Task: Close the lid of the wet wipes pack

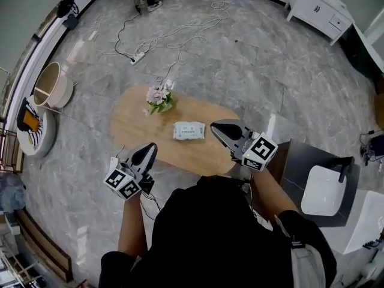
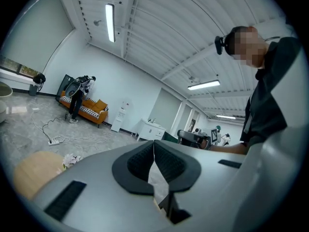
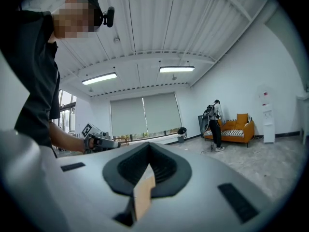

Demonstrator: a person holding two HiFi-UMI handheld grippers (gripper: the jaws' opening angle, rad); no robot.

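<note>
Lid on wet wipes pack (image 1: 189, 131) too small to make out in head view; both gripper views looked up at ceiling. My left gripper (image 1: 148, 149) hung at table's (image 1: 129, 128) near edge, jaws clenched on nothing. Right gripper (image 1: 217, 128) sat just beside pack's right end, jaws likewise pressed together, empty. Pack pale, rectangular, lay flat mid-table near flowers (image 1: 159, 98).

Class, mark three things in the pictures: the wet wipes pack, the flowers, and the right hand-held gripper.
wet wipes pack (image 1: 189, 131): head view, middle of its top face.
flowers (image 1: 159, 99): head view, the blossoms.
right hand-held gripper (image 1: 215, 126): head view, the tip where its jaws meet.
</note>
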